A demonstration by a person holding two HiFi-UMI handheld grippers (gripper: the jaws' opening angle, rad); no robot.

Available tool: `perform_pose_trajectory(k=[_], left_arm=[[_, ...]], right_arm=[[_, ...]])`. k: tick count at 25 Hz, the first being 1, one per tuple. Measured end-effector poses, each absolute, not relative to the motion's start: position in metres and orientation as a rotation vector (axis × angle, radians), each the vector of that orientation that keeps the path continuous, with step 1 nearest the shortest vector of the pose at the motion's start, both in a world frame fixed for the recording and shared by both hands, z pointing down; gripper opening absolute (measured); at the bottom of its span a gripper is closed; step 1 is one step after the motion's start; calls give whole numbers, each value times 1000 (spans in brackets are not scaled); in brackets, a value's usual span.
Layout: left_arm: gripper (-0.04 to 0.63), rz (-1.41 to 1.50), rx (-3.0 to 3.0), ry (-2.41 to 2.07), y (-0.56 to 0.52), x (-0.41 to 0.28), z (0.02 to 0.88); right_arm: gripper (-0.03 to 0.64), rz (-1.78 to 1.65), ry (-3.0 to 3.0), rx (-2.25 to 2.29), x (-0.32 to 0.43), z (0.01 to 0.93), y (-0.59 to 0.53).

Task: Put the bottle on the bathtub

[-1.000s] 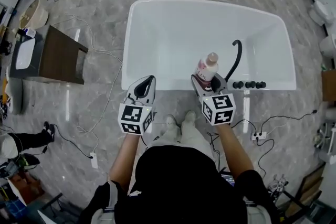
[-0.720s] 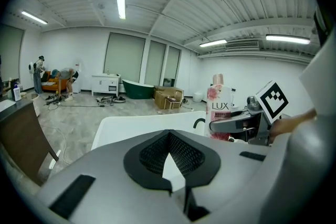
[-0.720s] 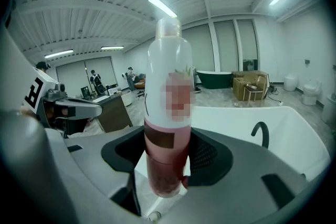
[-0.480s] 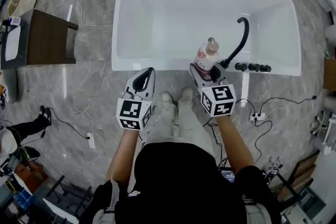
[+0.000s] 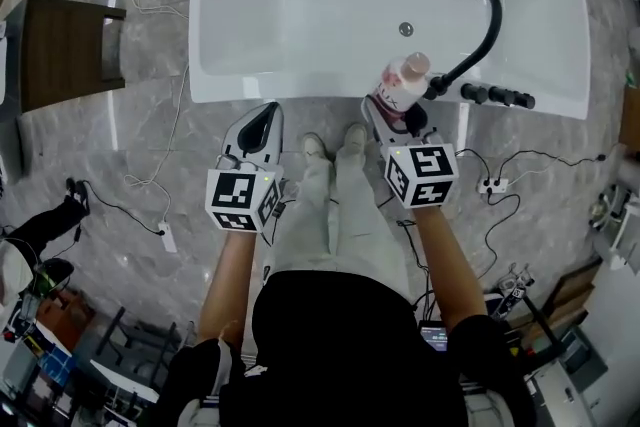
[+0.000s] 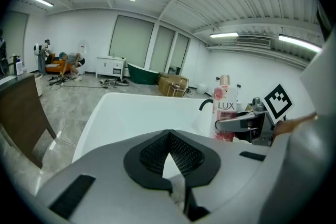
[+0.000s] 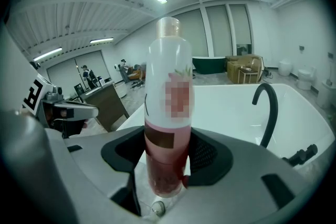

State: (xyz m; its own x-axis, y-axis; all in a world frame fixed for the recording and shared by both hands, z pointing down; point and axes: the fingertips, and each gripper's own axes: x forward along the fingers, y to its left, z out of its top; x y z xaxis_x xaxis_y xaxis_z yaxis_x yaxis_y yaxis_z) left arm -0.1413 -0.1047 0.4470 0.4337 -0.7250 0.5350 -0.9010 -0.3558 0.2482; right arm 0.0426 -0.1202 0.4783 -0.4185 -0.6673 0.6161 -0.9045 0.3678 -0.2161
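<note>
Right gripper (image 7: 165,165) has its jaws clamped on the lower part of the bottle (image 7: 167,113), down where the pink liquid sits. The upper part is clear and looks empty. The bottle stands pretty much upright between the pads, cap up.

My guess on handling: smooth plastic, partly full, so fairly light with the weight low. Probably stiff enough to take a firm squeeze, but glossy, so it could slip or twist if the grip goes soft. It's tall and narrow, so it'll be tippy on a thin ledge. Holding it low like this seems right. It leaves the base free to land flat, and I wouldn't grab up by the cap.

In the head view the bottle is over the near rim of the bathtub (image 5: 290,91), just beside the base of the black faucet (image 5: 480,25) and its knobs (image 5: 495,96). I can't tell if the base is touching the rim yet. The left gripper (image 5: 262,115) is closed tight with nothing in it, parked just outside the same rim, well apart from the bottle.

Compared with a second ago, the bathtub sits lower and bigger in the head view, so the person has closed in. Back then the bottle was short of the rim or barely at it, and now its cap reaches past the rim toward the basin. The grip hasn't changed and the left gripper has kept its spot alongside.
</note>
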Motion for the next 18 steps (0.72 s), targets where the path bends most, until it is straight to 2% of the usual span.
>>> perform_pose_trajectory(k=[18], left_arm=[[12, 502, 2134, -1242, -75, -119, 547]], right_arm=[[253, 814, -2125, 1361, 47, 587, -110]])
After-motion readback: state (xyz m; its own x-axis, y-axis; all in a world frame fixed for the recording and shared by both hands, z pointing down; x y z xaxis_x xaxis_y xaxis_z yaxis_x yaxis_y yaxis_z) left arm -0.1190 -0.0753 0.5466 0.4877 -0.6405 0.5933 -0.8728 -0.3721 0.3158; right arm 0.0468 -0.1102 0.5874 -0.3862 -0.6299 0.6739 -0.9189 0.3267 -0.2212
